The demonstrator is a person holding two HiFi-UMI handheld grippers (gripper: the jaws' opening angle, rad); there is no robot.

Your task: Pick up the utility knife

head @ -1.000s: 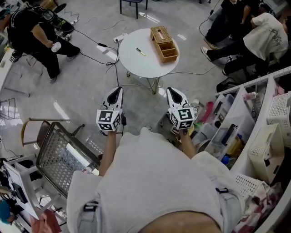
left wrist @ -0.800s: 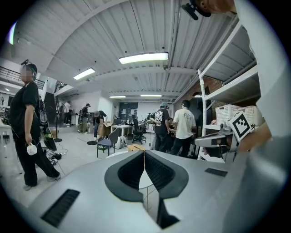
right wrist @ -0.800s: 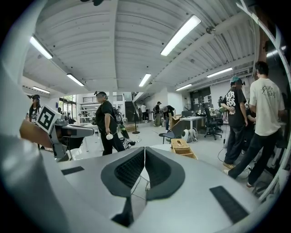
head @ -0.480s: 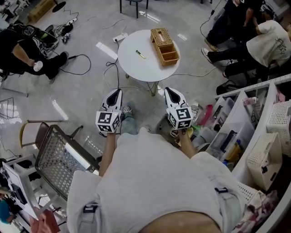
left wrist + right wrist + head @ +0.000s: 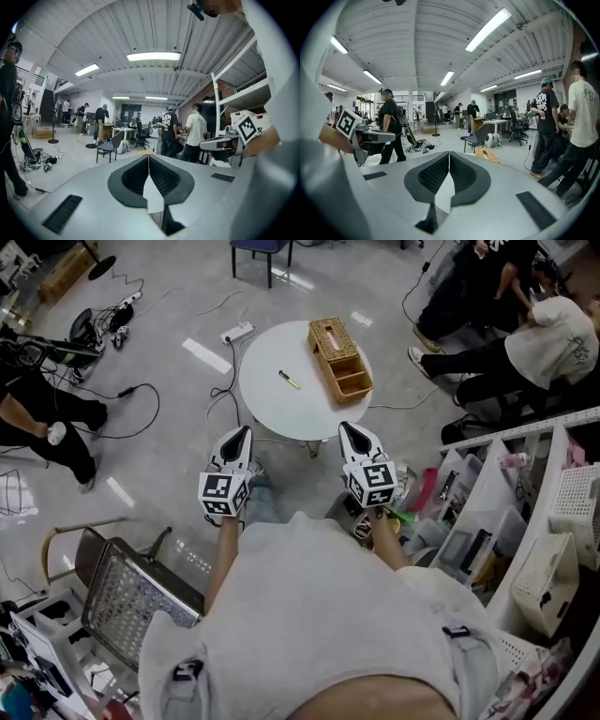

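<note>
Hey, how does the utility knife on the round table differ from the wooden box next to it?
The utility knife is small and slim; the wooden box is far bigger and blocky. The knife is yellow and dark, the box light brown. The knife lies near the middle of the white round table, the box by its right edge. Both rest on it, apart from each other.

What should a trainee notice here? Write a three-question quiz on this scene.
1. True or false: the small yellow-and-black utility knife lies inside the open wooden compartment box.
2. The left gripper's jaws are: A apart; B together, empty; C on the knife.
3. Fill in: the knife rests on the round white ____.
Key: 1 false; 2 B; 3 table.
</note>
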